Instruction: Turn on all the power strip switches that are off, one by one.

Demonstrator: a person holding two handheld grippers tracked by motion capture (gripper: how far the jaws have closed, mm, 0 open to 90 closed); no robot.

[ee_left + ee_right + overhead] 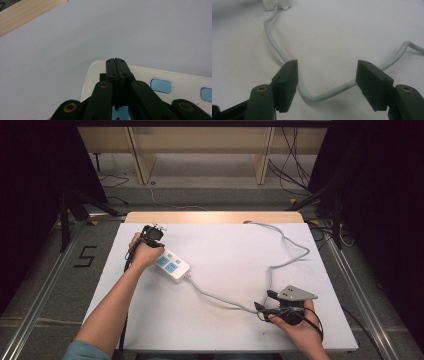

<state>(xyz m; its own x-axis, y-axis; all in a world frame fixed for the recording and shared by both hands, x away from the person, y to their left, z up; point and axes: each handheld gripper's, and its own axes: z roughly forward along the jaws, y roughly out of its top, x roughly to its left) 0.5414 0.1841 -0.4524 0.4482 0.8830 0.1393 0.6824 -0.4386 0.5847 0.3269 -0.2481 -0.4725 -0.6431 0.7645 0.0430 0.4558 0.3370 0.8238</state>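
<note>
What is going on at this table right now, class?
A person works a white power strip with two hand-held grippers. The left gripper, jaws shut, is over the strip's far end, near its blue buttons. The right gripper is open, its jaws on either side of a bend in the strip's grey cord, not yet closed on it.

White rectangular plastic power strip (171, 265): smooth, slightly glossy, blue sockets. Grey round cable (287, 60): smooth, matt sheath. Worktop (225, 250): matt white sheet; bare pale wood strip (215, 217) along far edge. Black hand-held gripper (325, 85): matt plastic, brass-coloured rivets.
</note>
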